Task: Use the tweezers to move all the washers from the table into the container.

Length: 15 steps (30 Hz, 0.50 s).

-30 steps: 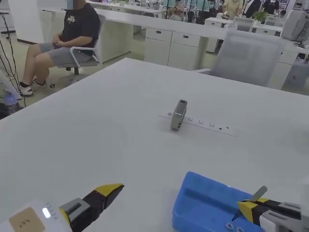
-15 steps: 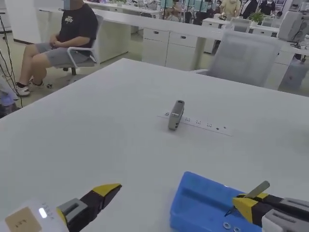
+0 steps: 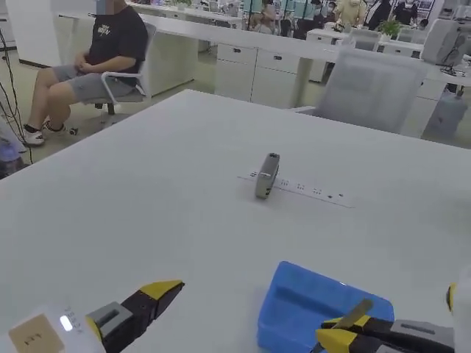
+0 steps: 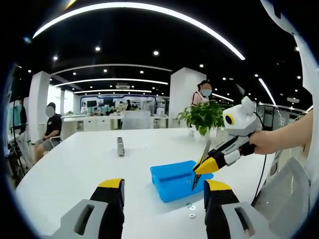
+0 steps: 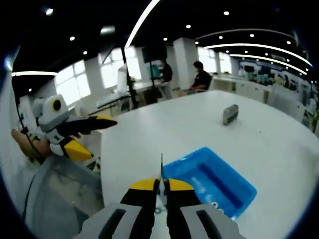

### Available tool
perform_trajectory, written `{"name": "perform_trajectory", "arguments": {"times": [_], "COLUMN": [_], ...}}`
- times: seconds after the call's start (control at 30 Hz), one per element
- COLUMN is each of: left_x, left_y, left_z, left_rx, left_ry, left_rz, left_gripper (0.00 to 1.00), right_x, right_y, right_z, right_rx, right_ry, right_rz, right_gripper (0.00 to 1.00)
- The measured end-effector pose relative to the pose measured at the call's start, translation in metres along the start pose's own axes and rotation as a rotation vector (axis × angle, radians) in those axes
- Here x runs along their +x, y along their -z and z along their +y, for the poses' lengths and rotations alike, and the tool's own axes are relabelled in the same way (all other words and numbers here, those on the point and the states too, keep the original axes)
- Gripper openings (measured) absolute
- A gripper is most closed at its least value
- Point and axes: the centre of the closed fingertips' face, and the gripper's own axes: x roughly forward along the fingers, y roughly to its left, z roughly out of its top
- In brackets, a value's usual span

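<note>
The left gripper (image 4: 164,182) hovered low over the white table (image 3: 147,206) with its yellow-tipped jaws spread wide and nothing between them. The right gripper (image 5: 162,184) had its jaws pressed almost together, clamped on the tweezers (image 3: 355,314), whose thin blades stuck out past the yellow tips.

In the left gripper view a hand (image 4: 261,142) held the right gripper above the blue container (image 3: 309,301). The tweezers sloped downward, and their dark point hung at the container's near edge. Whether the point carried a washer could not be told.

Two washers (image 4: 192,215) lay flat on the table just beside that edge, one close behind the other, between the container and the left gripper's right jaw. In the right gripper view a few pale specks sat inside the container near one corner, too small to identify.

The container itself rested flat on the table, to the right of the left gripper in the head view.

Farther back on the table a small grey device (image 3: 266,175) stood on its edge, touching one end of a row of flush sockets (image 3: 309,190). A person (image 3: 96,51) sat on a chair beyond the table's far left corner, and an empty office chair (image 3: 372,84) stood behind the far edge. A potted plant (image 4: 204,117) showed in the left gripper view.
</note>
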Motion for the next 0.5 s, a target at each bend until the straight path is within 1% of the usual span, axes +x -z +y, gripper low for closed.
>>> {"name": "perform_trajectory", "arguments": {"times": [0.13, 0.23, 0.5], "left_x": [0.0, 0.0, 0.0], "left_y": [0.0, 0.0, 0.001], "left_z": [0.0, -0.001, -0.001], "left_rx": [-0.001, 0.0, 0.006], "left_ry": [-0.001, 0.001, -0.001], "left_rz": [0.002, 0.004, 0.01], "left_gripper": [0.64, 0.64, 0.64], "right_x": [0.011, 0.016, 0.026], "right_y": [0.014, 0.022, 0.036], "right_z": [0.003, 0.002, 0.001], "right_rx": [0.001, -0.004, -0.013], "right_ry": [-0.022, -0.026, -0.041], "right_rz": [0.042, 0.068, 0.115], "right_gripper": [0.03, 0.03, 0.03]}}
